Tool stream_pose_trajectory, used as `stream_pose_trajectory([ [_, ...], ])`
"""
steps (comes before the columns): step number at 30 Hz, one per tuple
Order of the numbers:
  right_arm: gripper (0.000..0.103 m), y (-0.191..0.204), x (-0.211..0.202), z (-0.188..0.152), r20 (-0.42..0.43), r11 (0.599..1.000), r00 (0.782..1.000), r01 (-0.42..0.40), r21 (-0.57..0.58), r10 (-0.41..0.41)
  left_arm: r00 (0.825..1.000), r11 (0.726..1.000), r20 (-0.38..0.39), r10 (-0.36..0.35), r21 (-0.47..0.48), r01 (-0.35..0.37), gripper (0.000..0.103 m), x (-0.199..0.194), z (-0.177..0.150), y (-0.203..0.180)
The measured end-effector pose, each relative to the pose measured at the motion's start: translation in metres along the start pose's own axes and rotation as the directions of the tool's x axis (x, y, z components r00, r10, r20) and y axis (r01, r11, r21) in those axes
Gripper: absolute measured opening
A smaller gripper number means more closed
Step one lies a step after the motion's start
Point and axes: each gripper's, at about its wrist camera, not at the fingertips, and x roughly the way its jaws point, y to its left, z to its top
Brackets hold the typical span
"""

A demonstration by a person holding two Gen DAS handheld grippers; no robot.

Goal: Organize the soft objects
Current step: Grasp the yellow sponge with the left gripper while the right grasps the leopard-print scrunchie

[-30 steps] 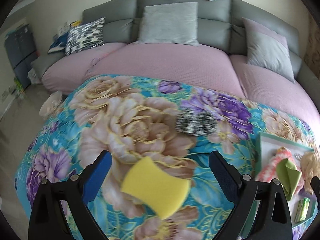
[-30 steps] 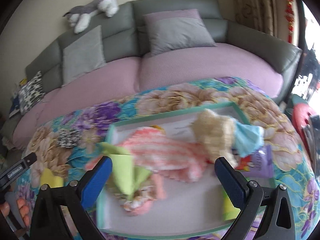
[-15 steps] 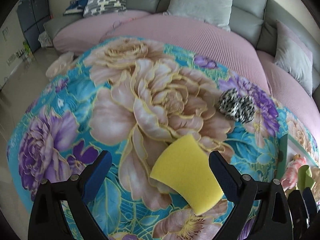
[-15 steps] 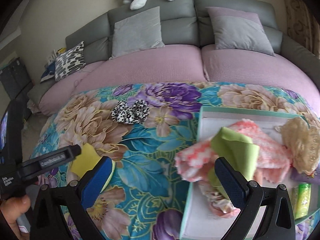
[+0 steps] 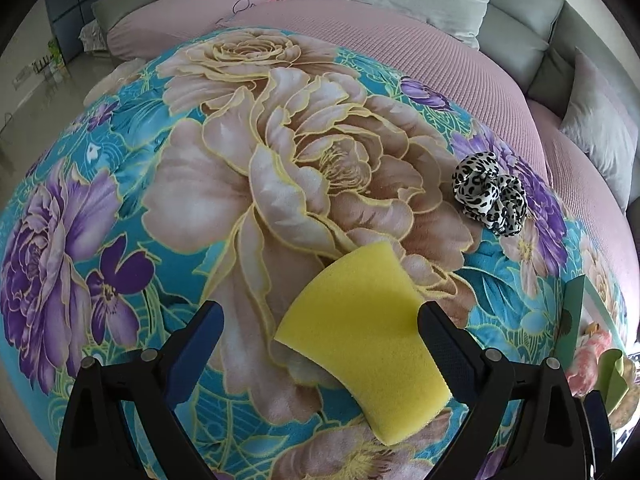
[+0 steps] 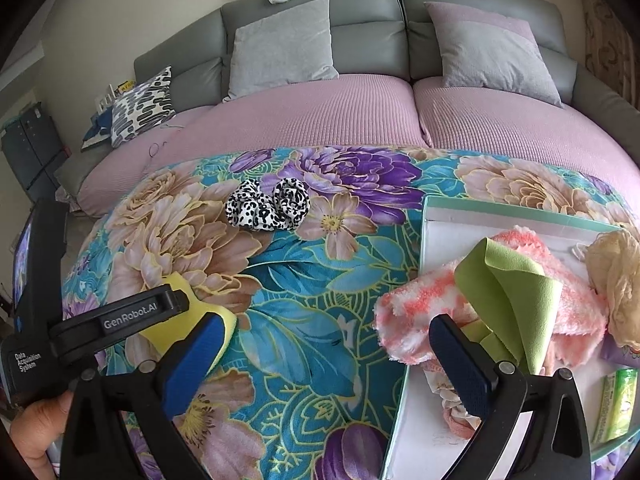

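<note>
Left gripper [image 5: 318, 334]: it is hanging low over the floral blanket [image 5: 120, 184] with its jaws spread wide and nothing between the pads; a hand [image 6: 34, 436] is showing at the handle in the right wrist view.
Yellow sponge [image 5: 362, 360]: it is lying flat on the blanket inside the left gripper's gap, closer to the right finger, which looks to be just beside its edge; whether they are touching I cannot tell.
Step in hand: judging by this, the person is lining up to pick the sponge, the grasp not yet made.
Next move: it is calling for a small shift to centre the sponge, then a gentle squeeze, since foam will be giving under the pads and could be slipping out if pinched at a corner.
Leopard scrunchie [image 6: 267, 210]: it is resting on the blanket farther back, well apart from the sponge, not yet sorted.
Right gripper [image 6: 320, 354]: it is spread apart and empty, hovering at the near left edge of the tray [image 6: 520, 210].
Tray contents: a pink fuzzy cloth [image 6: 424, 312], a green cloth [image 6: 516, 284] and a cream puff [image 6: 618, 276] are already sitting inside, so the task is looking partly done.
</note>
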Motion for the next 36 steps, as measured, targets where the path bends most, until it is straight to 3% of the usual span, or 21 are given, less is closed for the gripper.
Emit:
stream_pose_trajectory([
  [6, 0.103, -0.003, 0.001, -0.001, -0.004, 1.000, 1.000, -0.001, 0.006, 0.001, 1.000, 0.999, 0.004, -0.013, -0.030, 0.013, 0.098, 0.008, 0.000, 0.000],
  [16, 0.103, -0.005, 0.001, -0.001, -0.008, 1.000, 1.000, 0.005, 0.010, -0.005, 0.993, 0.987, -0.040, -0.113, -0.124, 0.107, 0.096, 0.013, 0.002, 0.008],
  [21, 0.103, -0.006, 0.001, -0.001, -0.009, 1.000, 1.000, 0.005, 0.013, -0.005, 0.985, 0.980, -0.035, -0.170, -0.106, 0.166, 0.066, 0.009, 0.000, 0.002],
  [29, 0.103, -0.010, 0.000, -0.002, -0.002, 1.000, 1.000, 0.003, 0.023, -0.003, 0.971, 0.969, -0.021, -0.239, -0.068, 0.237, 0.046, 0.000, 0.005, -0.011],
  [36, 0.103, -0.007, -0.005, 0.004, 0.041, 1.000, 0.999, 0.012, 0.007, -0.012, 0.949, 0.947, -0.005, -0.316, -0.063, 0.315, 0.039, -0.003, 0.010, -0.015],
])
